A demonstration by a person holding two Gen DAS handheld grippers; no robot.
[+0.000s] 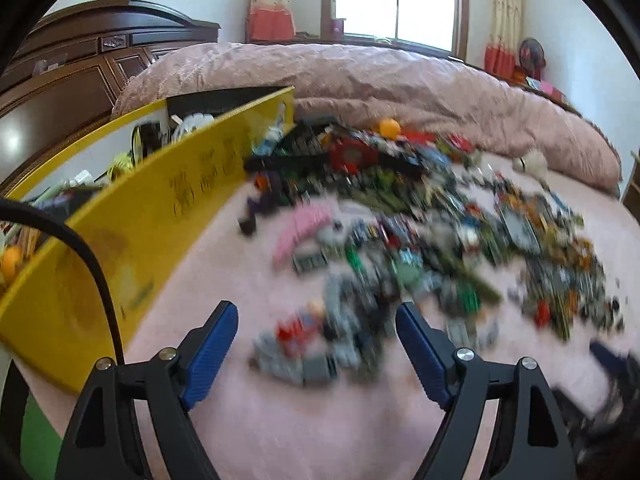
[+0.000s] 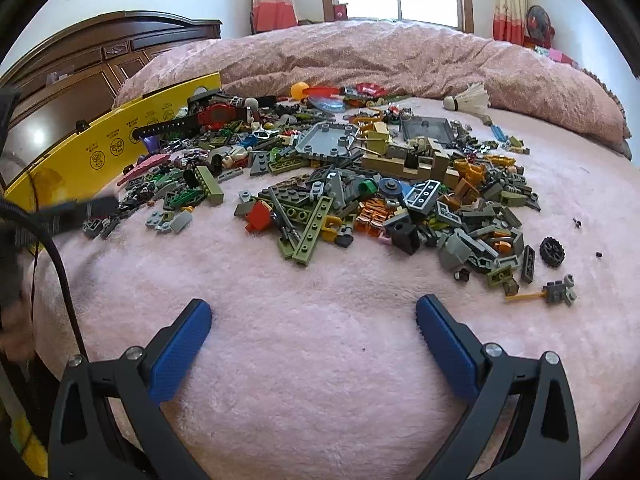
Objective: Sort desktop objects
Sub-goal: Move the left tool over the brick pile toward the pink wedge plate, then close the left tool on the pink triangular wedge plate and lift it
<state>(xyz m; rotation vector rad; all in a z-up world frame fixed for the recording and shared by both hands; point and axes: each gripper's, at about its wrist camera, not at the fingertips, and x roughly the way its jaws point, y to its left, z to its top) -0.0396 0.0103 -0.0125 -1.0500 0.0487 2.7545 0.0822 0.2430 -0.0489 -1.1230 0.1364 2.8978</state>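
Observation:
A wide heap of small toy bricks and parts lies on a pink blanket; it also shows, blurred, in the left wrist view. A yellow box holding assorted items stands at the left, and its side shows in the right wrist view. My left gripper is open and empty, just above the near edge of the heap. My right gripper is open and empty over bare blanket in front of the heap. A red watch with a black strap lies by the box.
An orange ball, a white shuttlecock and a black toy wheel lie around the heap. A folded pink quilt runs along the back. A dark wooden headboard stands at the left. A black cable crosses the box.

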